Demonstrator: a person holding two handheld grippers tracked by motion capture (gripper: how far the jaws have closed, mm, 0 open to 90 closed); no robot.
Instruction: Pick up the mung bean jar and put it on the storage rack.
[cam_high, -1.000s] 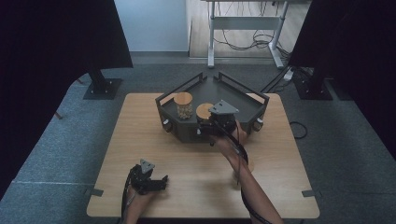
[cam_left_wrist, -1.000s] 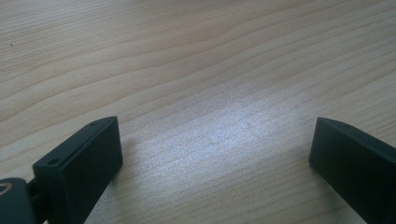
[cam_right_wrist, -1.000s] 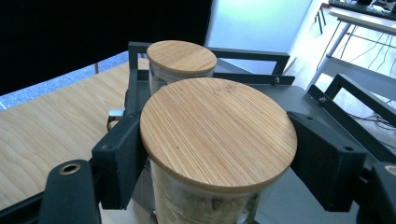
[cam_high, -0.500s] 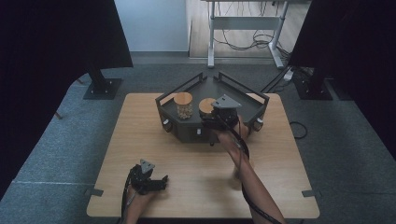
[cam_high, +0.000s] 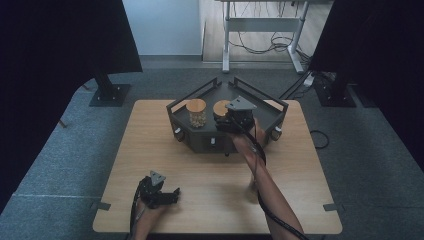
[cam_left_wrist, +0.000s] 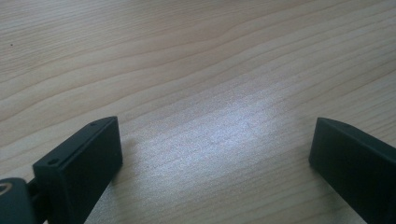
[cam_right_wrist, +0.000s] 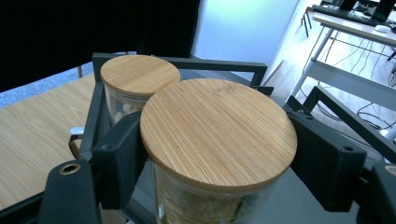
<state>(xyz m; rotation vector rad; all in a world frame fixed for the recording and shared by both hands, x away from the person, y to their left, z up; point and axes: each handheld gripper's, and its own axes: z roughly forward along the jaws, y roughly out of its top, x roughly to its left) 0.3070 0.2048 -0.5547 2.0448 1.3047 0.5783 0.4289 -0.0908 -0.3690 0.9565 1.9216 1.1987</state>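
Observation:
A glass jar with a round wooden lid sits between the black jaws of my right gripper, which is shut on it just under the lid. From above, this jar and the right gripper are over the black angular stand at the far middle of the table. A second jar with the same kind of lid stands beside it on the stand. My left gripper rests open on the wooden table at the near left, with nothing between its jaws.
The stand has a raised black frame around the jars and knobs along its front face. Dark curtains and stand feet flank the table, and a desk frame stands behind it.
My right gripper, with the jar in its grip, has shifted slightly toward the far side of the stand. The left gripper has stayed where it was.

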